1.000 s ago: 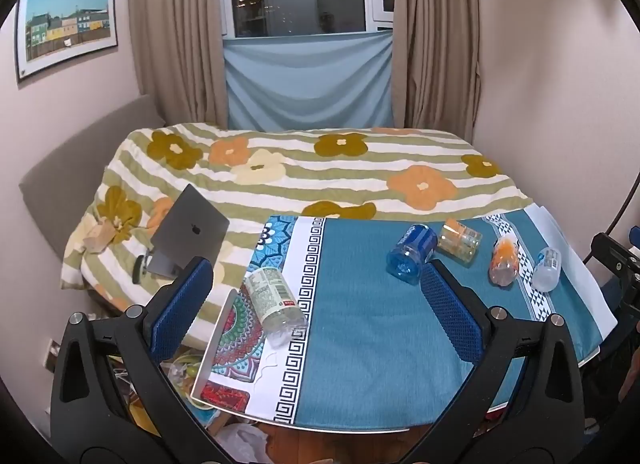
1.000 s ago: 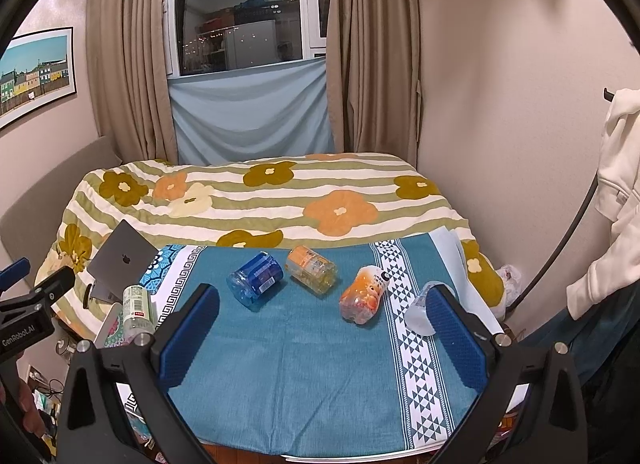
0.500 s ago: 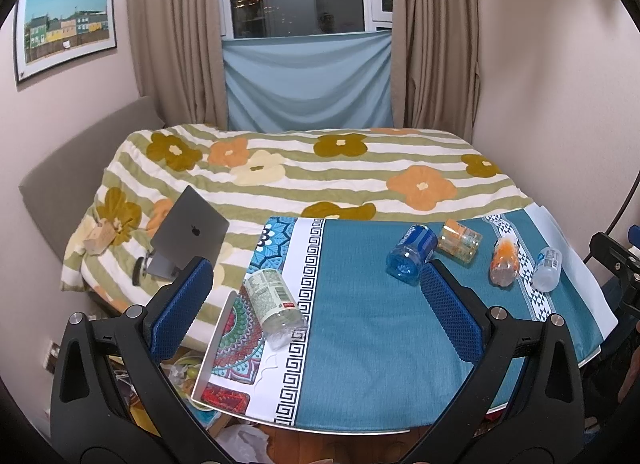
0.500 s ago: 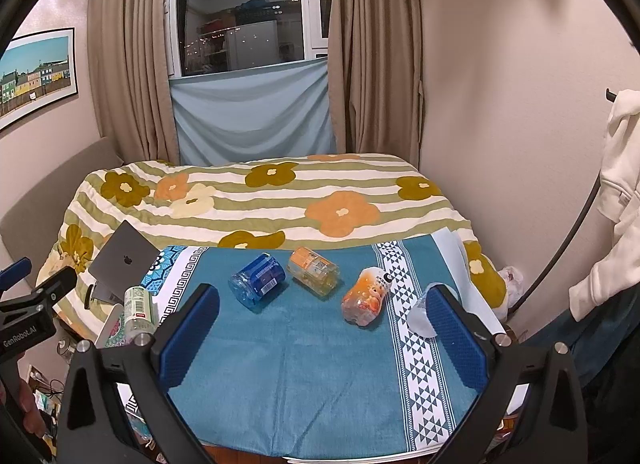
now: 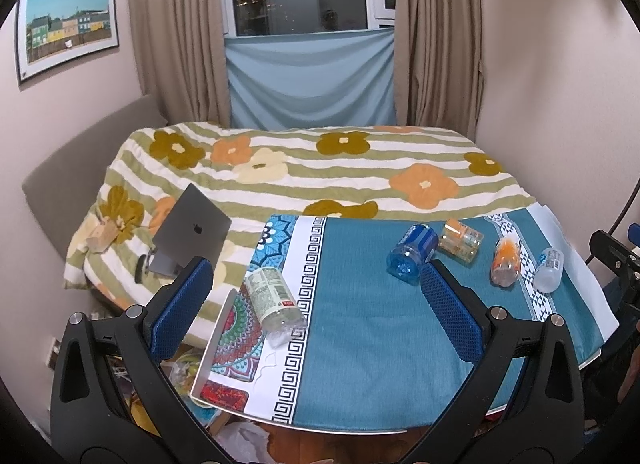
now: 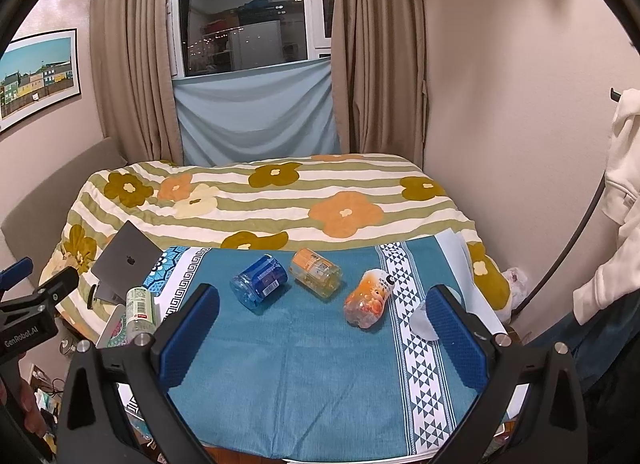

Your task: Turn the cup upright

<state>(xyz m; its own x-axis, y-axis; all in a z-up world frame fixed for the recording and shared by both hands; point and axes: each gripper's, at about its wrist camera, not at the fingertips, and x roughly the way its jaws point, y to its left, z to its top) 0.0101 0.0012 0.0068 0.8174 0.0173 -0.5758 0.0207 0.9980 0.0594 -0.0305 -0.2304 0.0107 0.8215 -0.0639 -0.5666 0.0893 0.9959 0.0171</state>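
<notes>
Several plastic cups lie on their sides on a teal tablecloth (image 6: 304,376). A green-labelled clear cup (image 5: 274,300) lies at the left edge, also in the right wrist view (image 6: 140,310). A blue cup (image 5: 412,254) (image 6: 260,282), an orange-labelled cup (image 5: 460,240) (image 6: 316,272), an orange printed cup (image 5: 507,260) (image 6: 370,298) and a clear cup (image 5: 551,268) (image 6: 422,318) lie further right. My left gripper (image 5: 316,304) is open and empty, above the table's left half. My right gripper (image 6: 320,328) is open and empty, above the table's middle.
A bed with a flowered striped cover (image 6: 280,200) lies behind the table. A closed grey laptop (image 5: 192,232) rests on it at the left. Clutter lies on the floor under the table's left edge (image 5: 180,368). A white garment (image 6: 616,200) hangs at the right.
Both views have shifted only slightly. The cups have not moved and both grippers stay open.
</notes>
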